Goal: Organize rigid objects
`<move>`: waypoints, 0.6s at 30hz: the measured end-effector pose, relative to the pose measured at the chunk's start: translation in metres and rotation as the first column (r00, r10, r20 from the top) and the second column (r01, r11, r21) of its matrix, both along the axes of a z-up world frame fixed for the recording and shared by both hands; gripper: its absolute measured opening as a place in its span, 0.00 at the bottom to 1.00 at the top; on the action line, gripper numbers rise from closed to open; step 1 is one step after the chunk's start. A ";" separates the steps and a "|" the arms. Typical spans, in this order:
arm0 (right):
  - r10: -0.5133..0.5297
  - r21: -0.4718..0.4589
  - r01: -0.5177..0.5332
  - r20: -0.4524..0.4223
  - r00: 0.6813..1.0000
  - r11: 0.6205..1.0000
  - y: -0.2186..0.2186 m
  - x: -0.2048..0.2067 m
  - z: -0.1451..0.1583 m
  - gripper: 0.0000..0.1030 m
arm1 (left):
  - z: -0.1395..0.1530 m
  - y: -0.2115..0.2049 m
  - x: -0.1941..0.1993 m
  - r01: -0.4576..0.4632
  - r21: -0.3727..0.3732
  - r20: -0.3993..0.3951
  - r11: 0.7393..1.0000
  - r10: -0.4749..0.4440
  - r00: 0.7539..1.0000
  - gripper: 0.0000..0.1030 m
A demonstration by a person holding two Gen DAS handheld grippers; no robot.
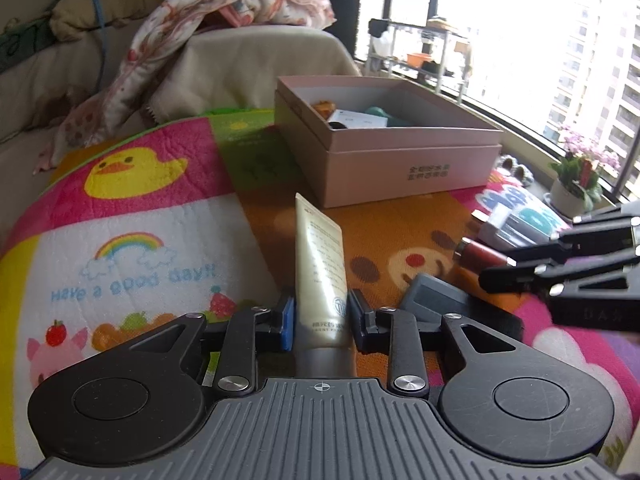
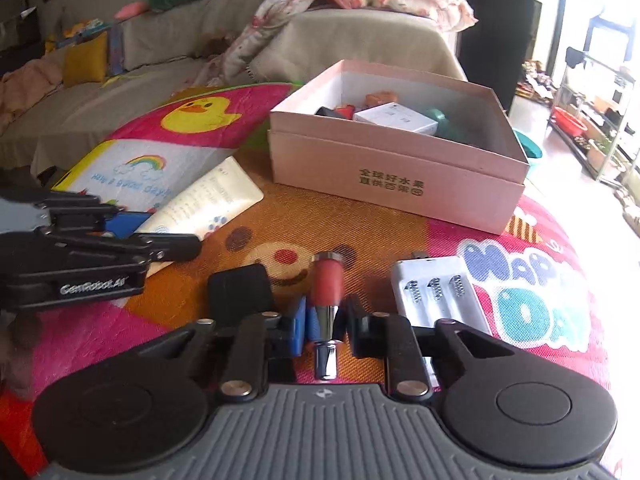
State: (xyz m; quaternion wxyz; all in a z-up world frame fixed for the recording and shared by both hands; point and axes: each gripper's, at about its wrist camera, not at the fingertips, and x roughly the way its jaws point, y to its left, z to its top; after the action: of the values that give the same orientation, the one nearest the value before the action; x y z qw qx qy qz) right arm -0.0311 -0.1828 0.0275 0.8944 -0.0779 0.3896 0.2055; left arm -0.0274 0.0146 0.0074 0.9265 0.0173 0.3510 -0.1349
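My left gripper (image 1: 322, 316) is shut on the lower end of a cream tube (image 1: 322, 256), which points away toward the open pink box (image 1: 400, 168). The right wrist view shows the same tube (image 2: 208, 200) in the left gripper (image 2: 160, 236). My right gripper (image 2: 326, 328) is shut on a red lipstick with chrome ends (image 2: 327, 288), its pads pressing the chrome part. From the left wrist view the right gripper (image 1: 496, 272) comes in from the right on the lipstick (image 1: 478, 255). The pink box (image 2: 400, 184) holds a white carton, an orange item and a teal item.
A white battery charger (image 2: 436, 296) lies right of the lipstick and a flat black item (image 2: 240, 292) left of it, both on the colourful play mat (image 1: 140, 208). Behind are a covered sofa and a patterned blanket (image 1: 224, 4). A potted flower (image 1: 576, 184) stands by the window.
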 end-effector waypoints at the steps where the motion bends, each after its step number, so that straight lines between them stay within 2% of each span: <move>1: 0.010 0.003 -0.010 0.011 1.000 1.000 -0.004 -0.004 0.004 0.19 | 0.001 -0.001 -0.004 0.018 0.001 -0.001 1.000 -0.018 1.000 0.30; 5: 0.034 0.006 -0.035 0.068 0.997 0.999 -0.020 -0.019 0.025 0.19 | 0.014 -0.004 -0.019 0.081 -0.032 0.008 0.996 -0.081 0.997 0.30; 9: 0.014 0.012 -0.016 0.142 0.990 1.000 -0.033 -0.017 0.050 0.19 | 0.055 -0.010 -0.005 0.126 -0.091 0.087 0.988 -0.119 0.989 0.30; 15: -0.039 0.018 0.035 0.312 0.949 0.999 -0.034 0.022 0.091 0.19 | 0.120 -0.036 0.068 0.182 -0.125 0.249 0.975 -0.147 0.957 0.30; 17: -0.078 0.015 0.078 0.391 0.917 0.997 -0.029 0.043 0.099 0.20 | 0.131 -0.048 0.106 0.200 -0.147 0.245 0.969 -0.160 0.956 0.30; 18: -0.099 0.016 0.101 0.432 0.896 0.995 -0.028 0.053 0.102 0.20 | 0.131 -0.052 0.128 0.213 -0.180 0.198 0.960 -0.177 0.964 0.30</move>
State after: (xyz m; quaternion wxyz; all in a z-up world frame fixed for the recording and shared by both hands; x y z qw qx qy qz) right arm 0.0220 -0.2113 0.1296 0.9676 -0.1044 0.1857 0.1356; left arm 0.1010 -0.0378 0.1383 0.9334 -0.0291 0.2472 -0.2584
